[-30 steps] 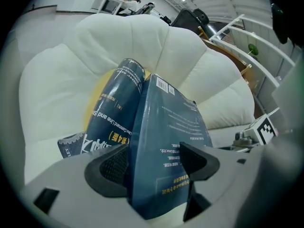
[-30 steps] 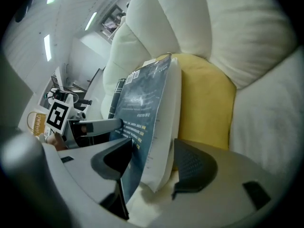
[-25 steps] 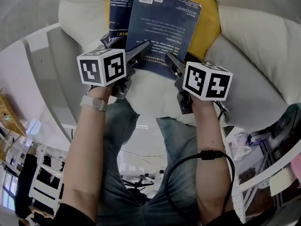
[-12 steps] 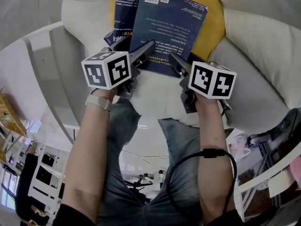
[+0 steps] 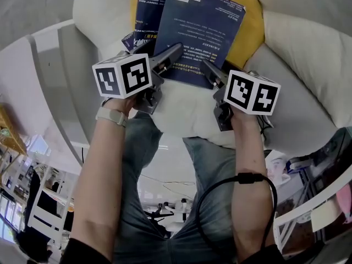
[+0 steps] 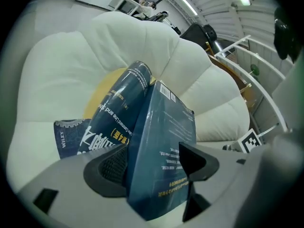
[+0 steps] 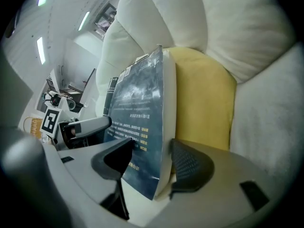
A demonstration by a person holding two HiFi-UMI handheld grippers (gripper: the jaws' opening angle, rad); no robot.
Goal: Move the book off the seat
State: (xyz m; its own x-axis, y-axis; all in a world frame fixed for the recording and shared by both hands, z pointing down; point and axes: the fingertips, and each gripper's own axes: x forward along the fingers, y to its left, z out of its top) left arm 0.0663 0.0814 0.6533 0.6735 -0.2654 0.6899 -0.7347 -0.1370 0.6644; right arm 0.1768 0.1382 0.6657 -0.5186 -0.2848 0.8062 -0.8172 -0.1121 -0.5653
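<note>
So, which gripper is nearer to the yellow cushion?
Right. The right gripper grips the book with the cushion just beside its jaw; the left gripper grips the book's other side, farther off.

The book [image 5: 192, 32] has edged up and right in the head view, and the left hand-held gripper [image 5: 162, 48] has rolled slightly.
</note>
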